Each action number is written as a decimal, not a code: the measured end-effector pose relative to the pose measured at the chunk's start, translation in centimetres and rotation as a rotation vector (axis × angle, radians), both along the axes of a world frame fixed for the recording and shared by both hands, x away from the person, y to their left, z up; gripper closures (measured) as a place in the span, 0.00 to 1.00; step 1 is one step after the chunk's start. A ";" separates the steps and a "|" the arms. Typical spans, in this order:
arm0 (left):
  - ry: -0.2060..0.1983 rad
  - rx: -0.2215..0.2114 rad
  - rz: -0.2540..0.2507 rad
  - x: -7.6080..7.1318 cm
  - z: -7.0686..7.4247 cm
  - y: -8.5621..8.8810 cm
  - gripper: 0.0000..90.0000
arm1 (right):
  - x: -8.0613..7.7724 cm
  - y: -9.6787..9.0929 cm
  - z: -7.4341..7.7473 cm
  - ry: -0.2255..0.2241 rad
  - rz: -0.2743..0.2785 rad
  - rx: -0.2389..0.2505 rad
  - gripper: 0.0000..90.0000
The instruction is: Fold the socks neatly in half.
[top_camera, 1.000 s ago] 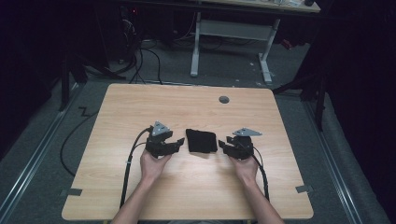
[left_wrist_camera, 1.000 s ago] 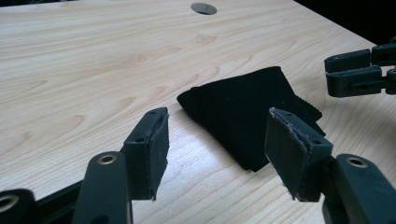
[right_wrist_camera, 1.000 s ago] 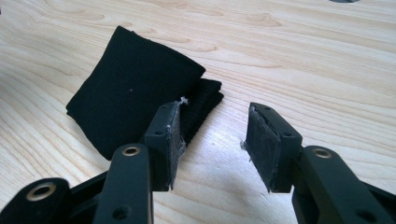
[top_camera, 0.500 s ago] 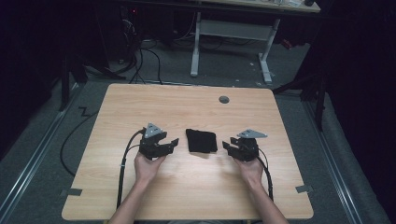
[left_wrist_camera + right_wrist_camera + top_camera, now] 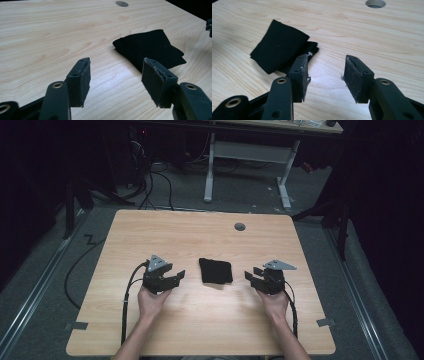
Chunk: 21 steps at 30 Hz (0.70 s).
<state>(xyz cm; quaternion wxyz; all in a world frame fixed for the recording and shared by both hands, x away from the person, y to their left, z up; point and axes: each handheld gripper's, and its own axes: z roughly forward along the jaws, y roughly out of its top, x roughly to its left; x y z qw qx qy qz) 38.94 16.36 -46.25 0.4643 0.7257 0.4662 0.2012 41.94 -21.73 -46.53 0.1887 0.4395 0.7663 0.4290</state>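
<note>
- High view: we see a pale wooden surface (image 5: 200, 245) with a folded black cloth (image 5: 216, 270) lying flat near its middle, closer to the person's edge than to the far one
- We see the left tool (image 5: 176, 277) held in the left hand (image 5: 151, 301), just left of the cloth and not touching it; its jaws point toward the cloth and stand apart
- We see the right tool (image 5: 251, 276) held in the right hand (image 5: 274, 304), just right of the cloth and also clear of it, jaws apart and pointing inward
- A cable (image 5: 127, 295) trails from the left tool back toward the person
- A small round grey grommet (image 5: 240, 226) sits in the surface farther out, well apart from the cloth
- Left gripper view: we see the two jaws wide apart with nothing between them; the cloth (image 5: 150, 48) lies ahead and to the right on bare wood
- Right gripper view: we see the jaws apart and empty, the pads frayed; the cloth (image 5: 279, 46) lies ahead to the left, its layers slightly offset at one corner
</note>
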 end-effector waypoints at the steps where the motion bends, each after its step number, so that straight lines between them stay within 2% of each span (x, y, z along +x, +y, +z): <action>1: -0.002 -0.002 0.004 -0.1 0.0 0.2 0.45 | 0.0 -0.1 0.0 -0.001 0.000 0.000 0.61; 6: -0.002 -0.009 0.020 -0.3 0.2 1.1 0.45 | -0.4 -0.6 0.0 -0.006 -0.005 0.006 0.60; 9: 0.000 -0.011 0.027 -0.5 0.1 1.4 0.45 | -0.6 -1.2 -0.2 0.004 -0.003 0.040 0.60; 11: 0.001 -0.006 0.032 -0.5 0.0 1.5 0.45 | -0.7 -1.5 -0.2 0.003 -0.008 0.040 0.60; 16: 0.001 -0.027 0.043 -0.6 -0.3 2.0 0.45 | -1.3 -2.2 0.0 -0.005 -0.017 0.026 0.60; 21: 0.021 -0.007 0.058 -1.0 -0.8 2.7 0.45 | -1.5 -3.1 -0.1 -0.007 -0.034 0.022 0.60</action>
